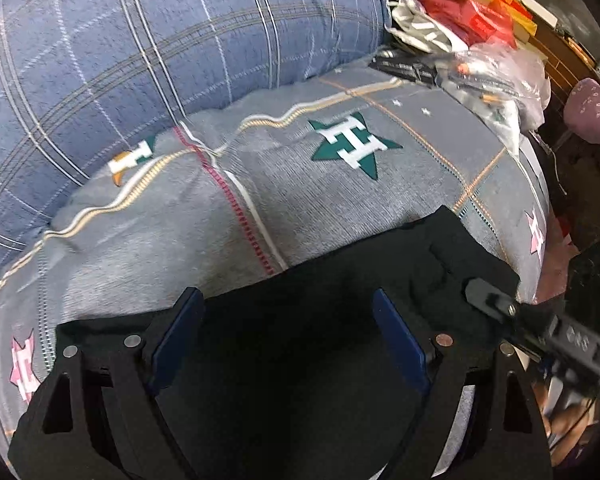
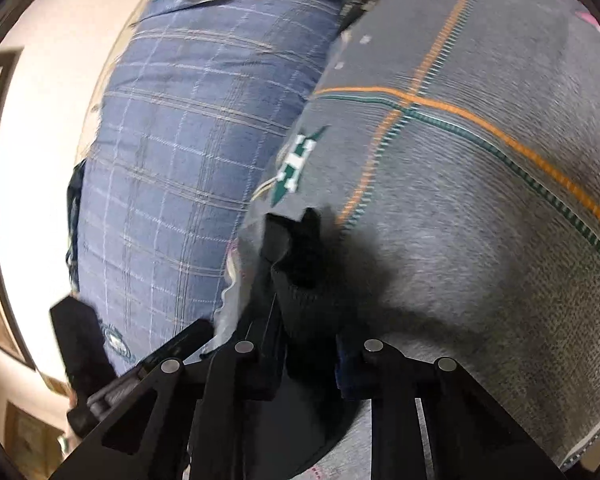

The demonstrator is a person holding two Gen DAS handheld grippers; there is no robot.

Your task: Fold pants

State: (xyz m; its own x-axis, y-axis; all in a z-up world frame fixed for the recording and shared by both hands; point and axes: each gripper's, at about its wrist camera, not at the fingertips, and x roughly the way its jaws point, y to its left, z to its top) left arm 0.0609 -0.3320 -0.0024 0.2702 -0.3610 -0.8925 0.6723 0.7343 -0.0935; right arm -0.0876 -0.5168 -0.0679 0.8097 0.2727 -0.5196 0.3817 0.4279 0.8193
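Black pants (image 1: 340, 304) lie between the left gripper's (image 1: 288, 332) spread jaws.

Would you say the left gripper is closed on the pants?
No, the left gripper is open, its blue pads spread wide above the black pants.

One black pants (image 1: 340, 280); two hand-held grippers, left (image 1: 288, 344), right (image 2: 308, 360); one blue plaid pillow (image 1: 140, 40); one grey bedsheet (image 1: 260, 200).

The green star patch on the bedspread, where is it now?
In the left wrist view the green star sits upper centre on the grey bedspread, just beyond the black pants and below the blue plaid pillow.
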